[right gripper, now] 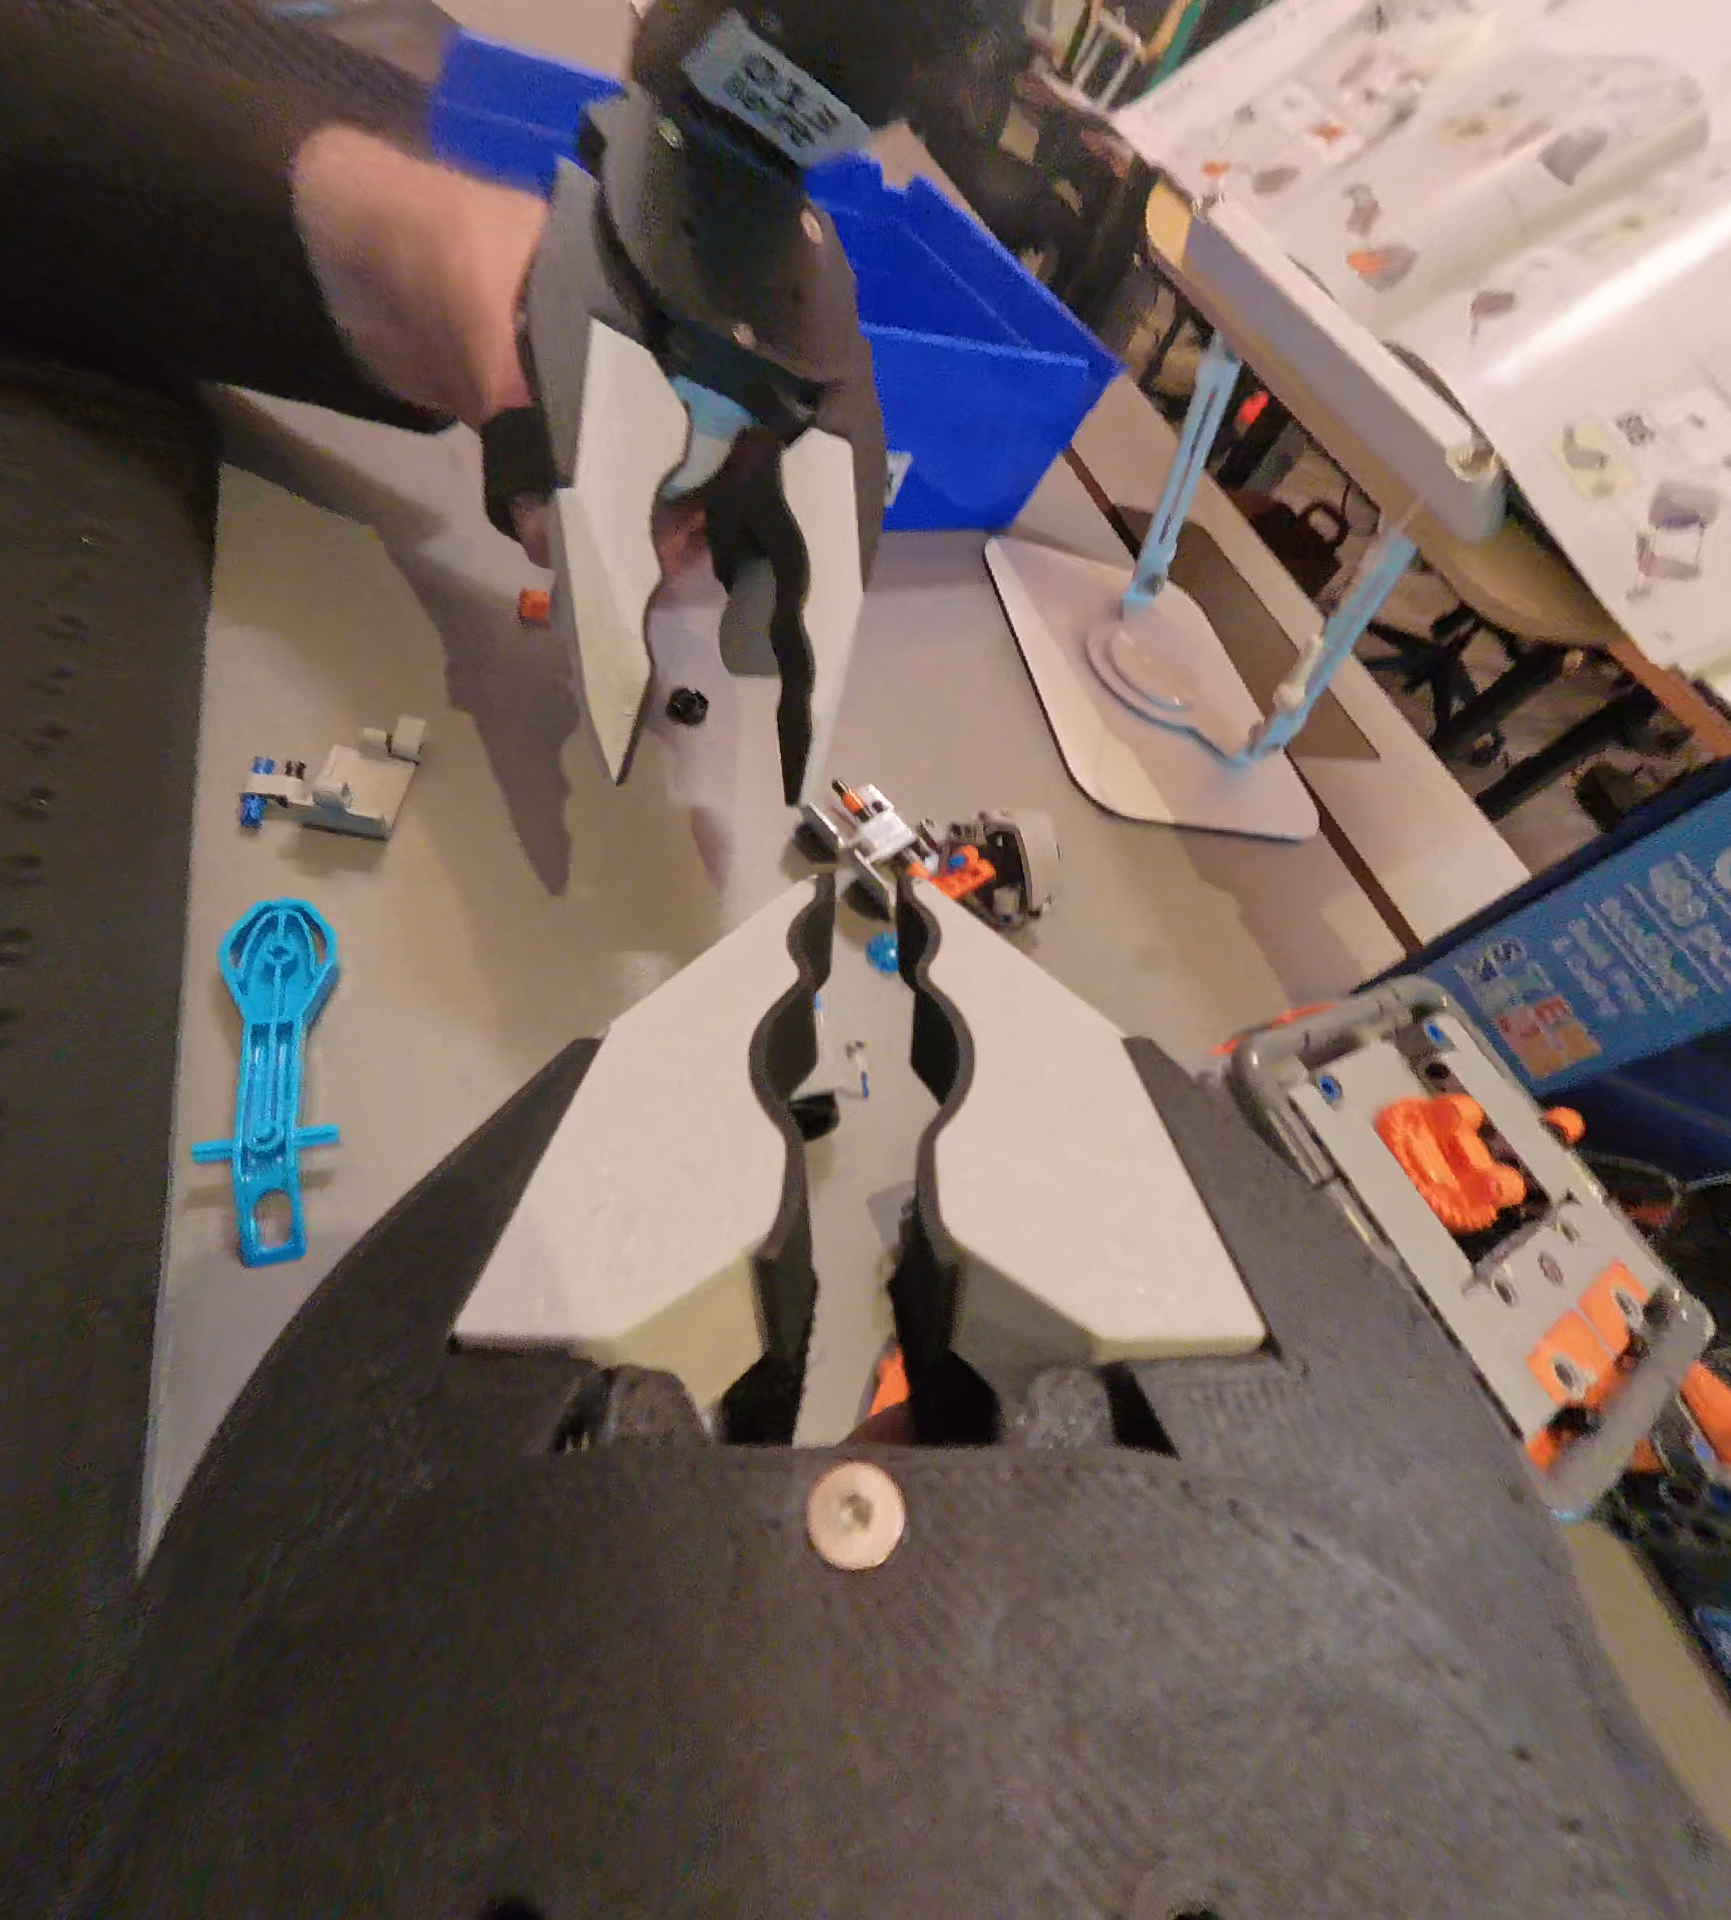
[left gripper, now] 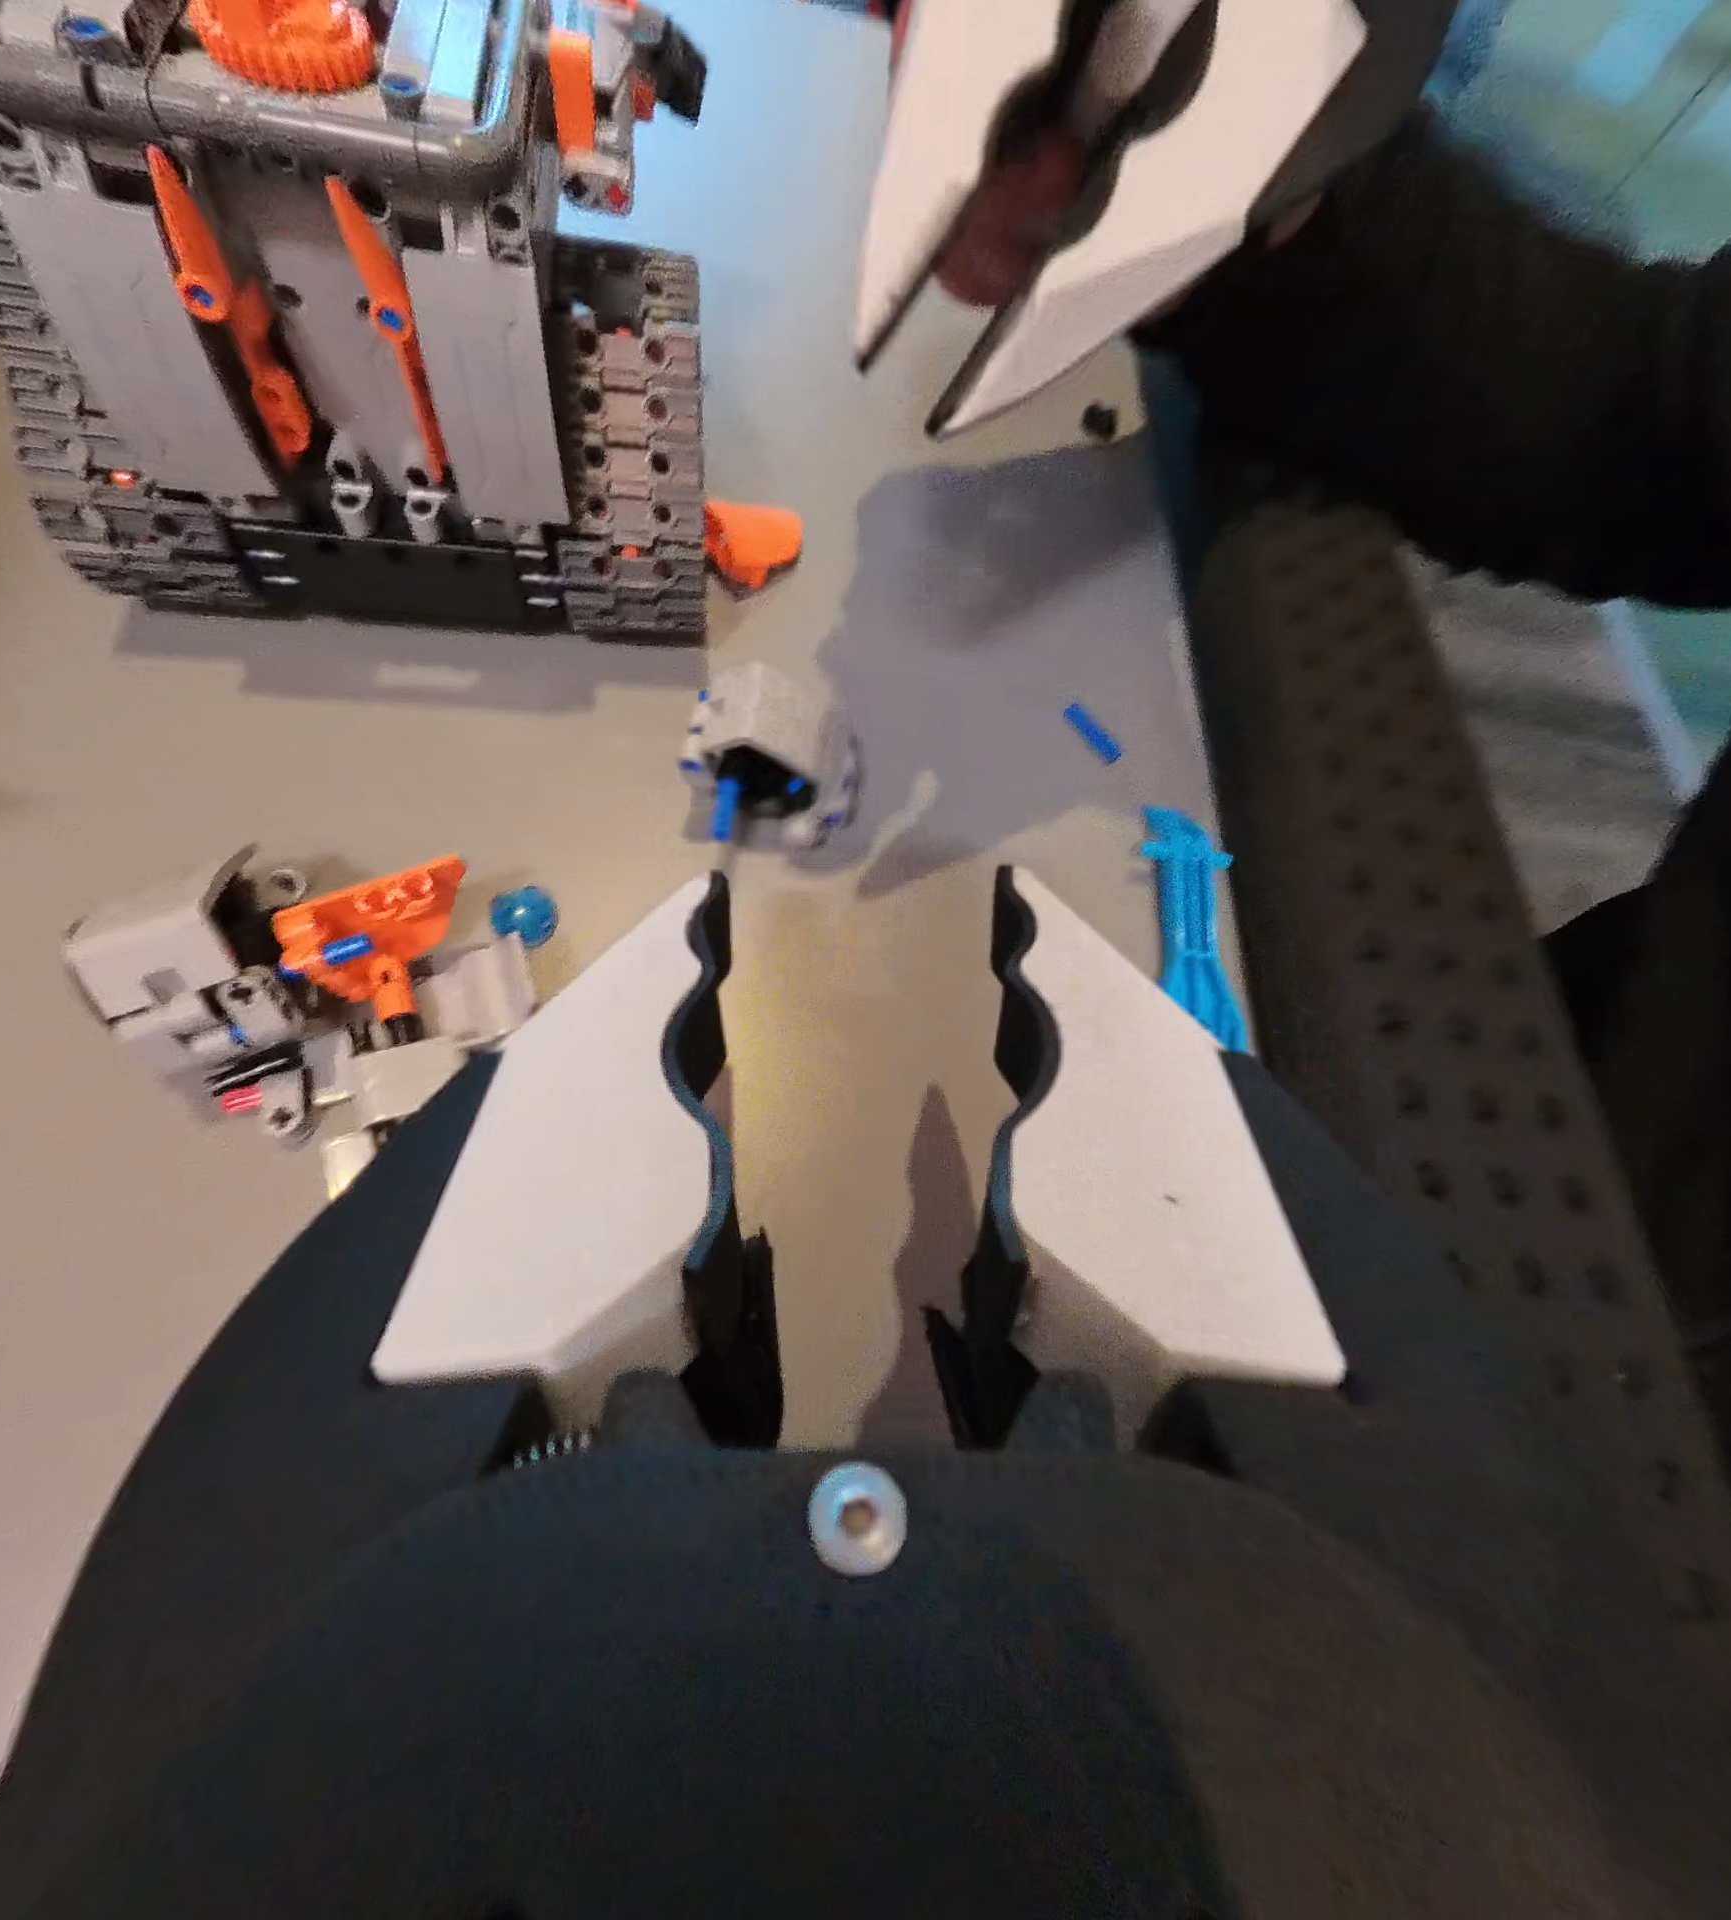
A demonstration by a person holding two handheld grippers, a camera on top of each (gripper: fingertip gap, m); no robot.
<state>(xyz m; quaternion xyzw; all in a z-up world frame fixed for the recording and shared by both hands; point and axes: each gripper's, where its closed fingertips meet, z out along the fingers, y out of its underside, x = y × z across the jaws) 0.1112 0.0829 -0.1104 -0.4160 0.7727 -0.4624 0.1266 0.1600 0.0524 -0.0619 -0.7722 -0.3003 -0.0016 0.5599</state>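
My left gripper point(left gripper: 861, 881) is open and empty, above the tan table point(left gripper: 217, 748). A small grey block with blue pins point(left gripper: 778, 727) lies just ahead of its tips. A grey and orange assembly point(left gripper: 321, 987) and a blue ball point(left gripper: 523, 914) lie to its left. My right gripper point(right gripper: 863, 891) hovers with its jaws nearly together, a narrow gap showing, nothing between them. Through that gap I see the grey block point(right gripper: 835, 1070) and the blue ball point(right gripper: 882, 951) on the table. The two grippers face each other: the left gripper point(right gripper: 705, 784) appears in the right wrist view, the right gripper point(left gripper: 897, 395) in the left wrist view.
A grey tracked vehicle with orange parts point(left gripper: 321, 343) stands at the back. A blue tool point(left gripper: 1188, 935), a blue pin point(left gripper: 1092, 732), an orange piece point(left gripper: 752, 540) and a black bit point(left gripper: 1100, 418) lie loose. A dark perforated mat point(left gripper: 1412, 935) borders the table. A blue bin point(right gripper: 944, 343) stands behind.
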